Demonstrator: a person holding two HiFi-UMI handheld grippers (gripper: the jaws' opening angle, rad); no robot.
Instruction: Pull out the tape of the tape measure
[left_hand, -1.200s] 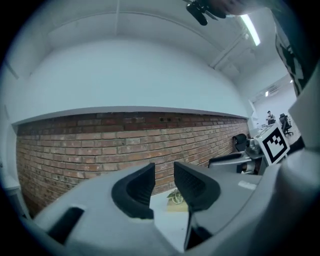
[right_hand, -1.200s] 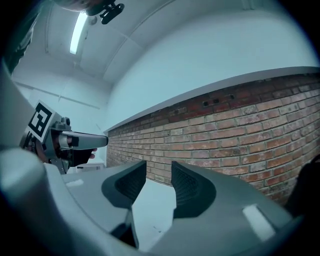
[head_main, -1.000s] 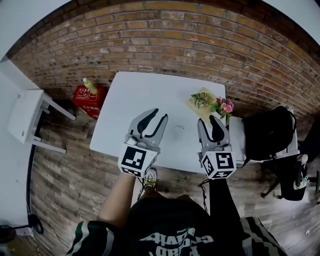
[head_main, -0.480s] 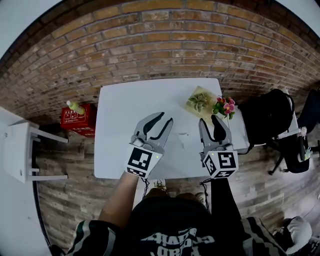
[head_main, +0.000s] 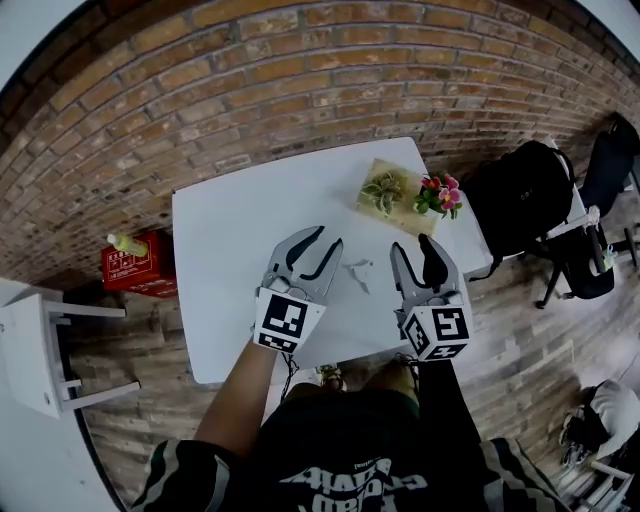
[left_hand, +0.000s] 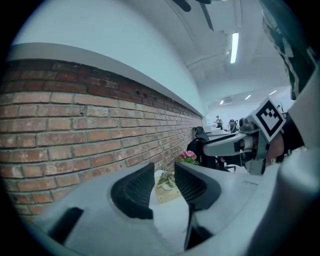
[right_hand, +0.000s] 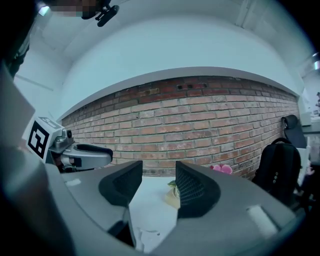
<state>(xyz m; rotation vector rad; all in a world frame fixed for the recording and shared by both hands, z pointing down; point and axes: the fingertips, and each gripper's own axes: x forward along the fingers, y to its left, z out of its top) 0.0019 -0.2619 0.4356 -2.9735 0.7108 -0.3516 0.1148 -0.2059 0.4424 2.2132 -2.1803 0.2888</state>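
A small pale object (head_main: 357, 270), too small to tell whether it is the tape measure, lies on the white table (head_main: 230, 240) between my two grippers. It shows low in the right gripper view (right_hand: 146, 236) as well. My left gripper (head_main: 322, 240) hovers just left of it, open and empty (left_hand: 164, 172). My right gripper (head_main: 412, 244) hangs just right of it near the table's front edge. Its jaws have just been opening and nothing is between them (right_hand: 159, 175). Neither gripper touches the object.
A wooden board with a small green plant (head_main: 385, 192) and pink flowers (head_main: 440, 195) sits at the table's far right corner. A black backpack (head_main: 520, 205) rests on a chair to the right. A red crate (head_main: 135, 265) and white stool (head_main: 35, 350) stand on the floor to the left.
Both grippers have sunk towards the table and pitched more level. The right jaws stand wider. The head view has swung, so the table now sits tilted and nearer the frame's centre.
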